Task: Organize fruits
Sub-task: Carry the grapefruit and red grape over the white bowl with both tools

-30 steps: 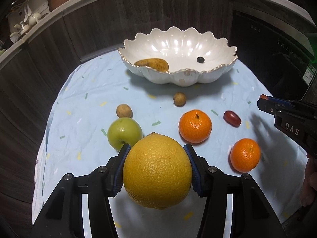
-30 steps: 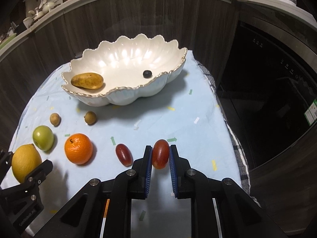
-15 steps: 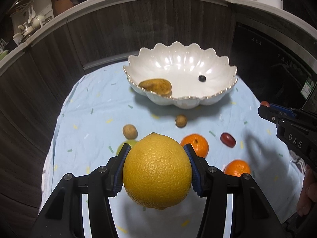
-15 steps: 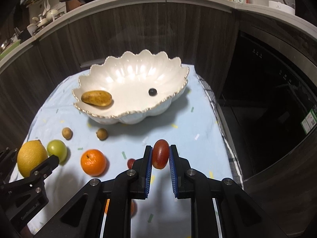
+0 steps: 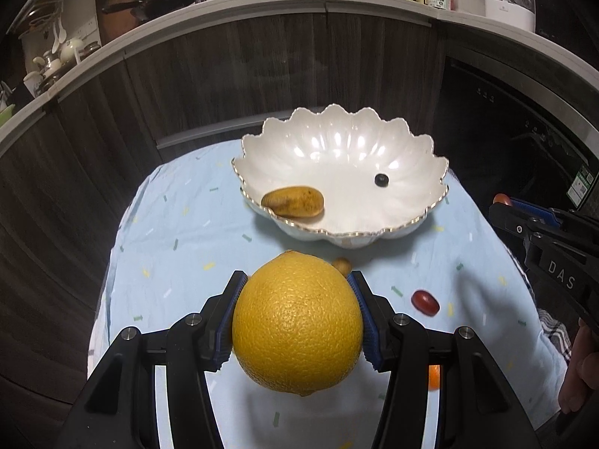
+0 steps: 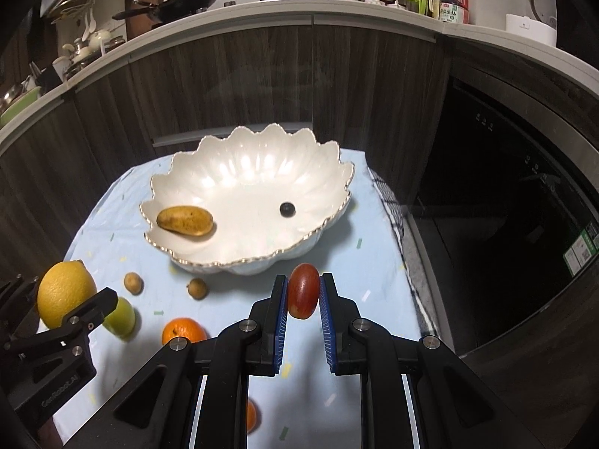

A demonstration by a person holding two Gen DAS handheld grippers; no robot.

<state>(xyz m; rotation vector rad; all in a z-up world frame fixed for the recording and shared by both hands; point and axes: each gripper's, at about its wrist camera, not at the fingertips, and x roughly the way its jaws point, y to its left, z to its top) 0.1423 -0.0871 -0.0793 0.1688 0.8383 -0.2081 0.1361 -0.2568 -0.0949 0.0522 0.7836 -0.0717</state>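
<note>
My left gripper (image 5: pixel 297 301) is shut on a large yellow citrus fruit (image 5: pixel 297 323), held above the table in front of the white scalloped bowl (image 5: pixel 374 149). My right gripper (image 6: pixel 303 293) is shut on a red grape (image 6: pixel 303 290), just short of the bowl's (image 6: pixel 232 187) near rim. The bowl holds a brown-yellow oblong fruit (image 6: pixel 184 220) and a dark berry (image 6: pixel 287 208). On the blue cloth lie a second red grape (image 5: pixel 425 303), two small brown fruits (image 6: pixel 133 282) (image 6: pixel 197 288), a green apple (image 6: pixel 121 316) and an orange (image 6: pixel 183 331).
The small table has a light blue cloth (image 5: pixel 179 232). Dark wood cabinet fronts (image 5: pixel 224 86) curve close behind it. A dark appliance front (image 6: pixel 505 205) stands to the right. A second orange (image 6: pixel 251 415) lies below my right gripper. The countertop above carries pans and bottles.
Both grippers have risen and moved toward the bowl, each with its fruit. The fruits on the cloth now sit lower in view, partly hidden behind the held citrus.
</note>
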